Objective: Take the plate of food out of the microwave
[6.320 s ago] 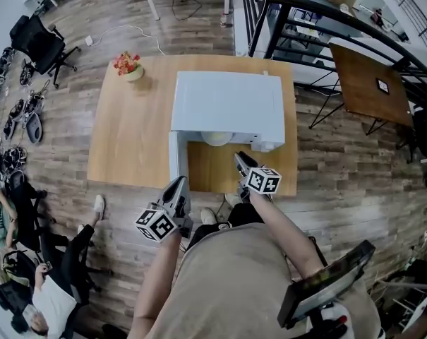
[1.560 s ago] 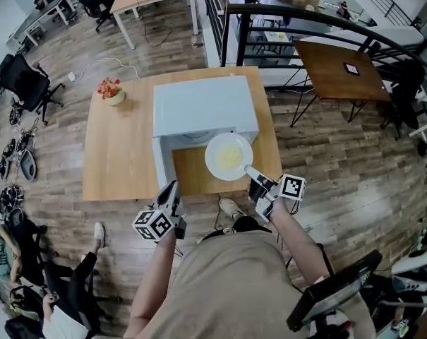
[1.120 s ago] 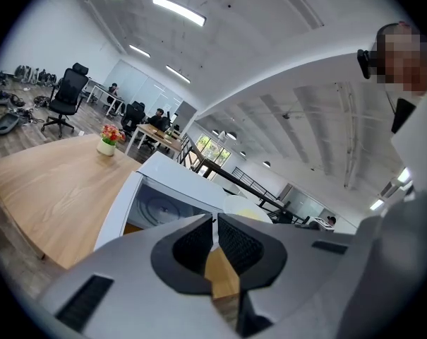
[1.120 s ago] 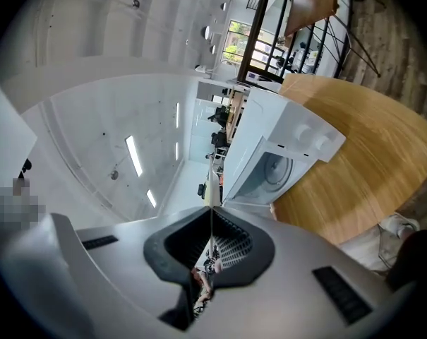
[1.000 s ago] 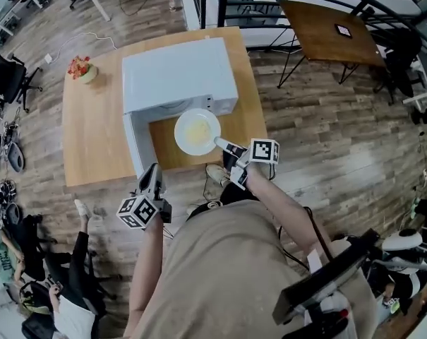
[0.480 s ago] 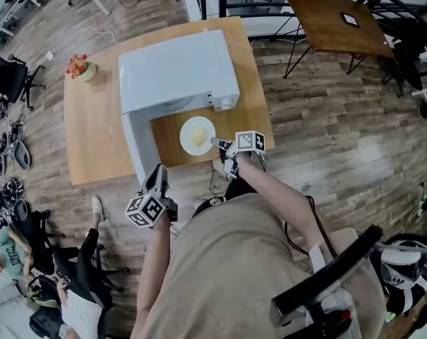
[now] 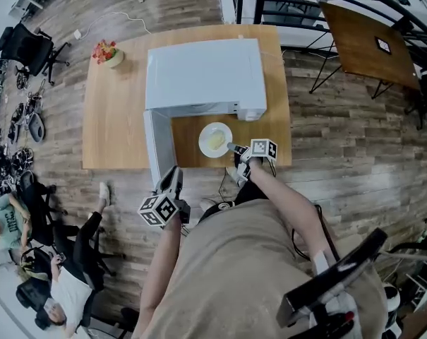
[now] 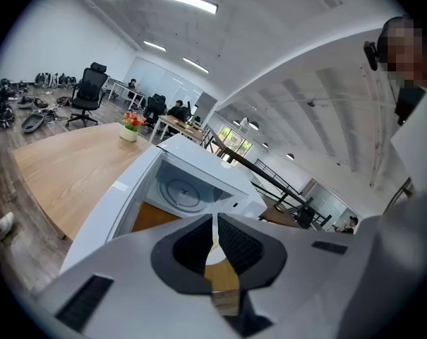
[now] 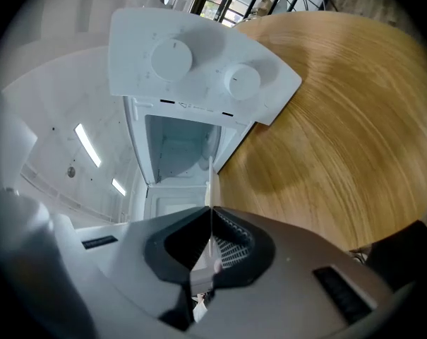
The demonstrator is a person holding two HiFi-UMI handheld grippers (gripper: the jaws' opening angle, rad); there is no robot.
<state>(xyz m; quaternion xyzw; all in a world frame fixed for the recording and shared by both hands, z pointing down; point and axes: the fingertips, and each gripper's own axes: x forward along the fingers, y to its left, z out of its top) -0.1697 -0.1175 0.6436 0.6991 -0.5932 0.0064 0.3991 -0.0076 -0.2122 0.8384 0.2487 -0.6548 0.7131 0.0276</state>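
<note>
The white plate [image 7: 215,139] with yellow food is outside the white microwave [image 7: 202,73], low over the wooden table [image 7: 114,119] in front of the oven's mouth; I cannot tell whether it rests on the wood. My right gripper [image 7: 233,148] is shut on the plate's near rim. In the right gripper view the plate [image 9: 210,179] shows edge-on as a thin white strip between the pads of the right gripper [image 9: 210,207]. The microwave door [image 7: 157,147] hangs open to the left. My left gripper [image 7: 175,182] stays off the table's front edge near the door's end, shut and empty [image 8: 214,221].
A pot of flowers [image 7: 109,53] stands at the table's far left corner. Office chairs [image 7: 31,42] and seated people [image 7: 58,288] are at the left. A black railing [image 7: 305,6] and a dark wooden table [image 7: 365,41] are at the right.
My right gripper has carried the plate down from in front of the microwave's mouth toward the table. The left gripper has sunk a little beside the door.
</note>
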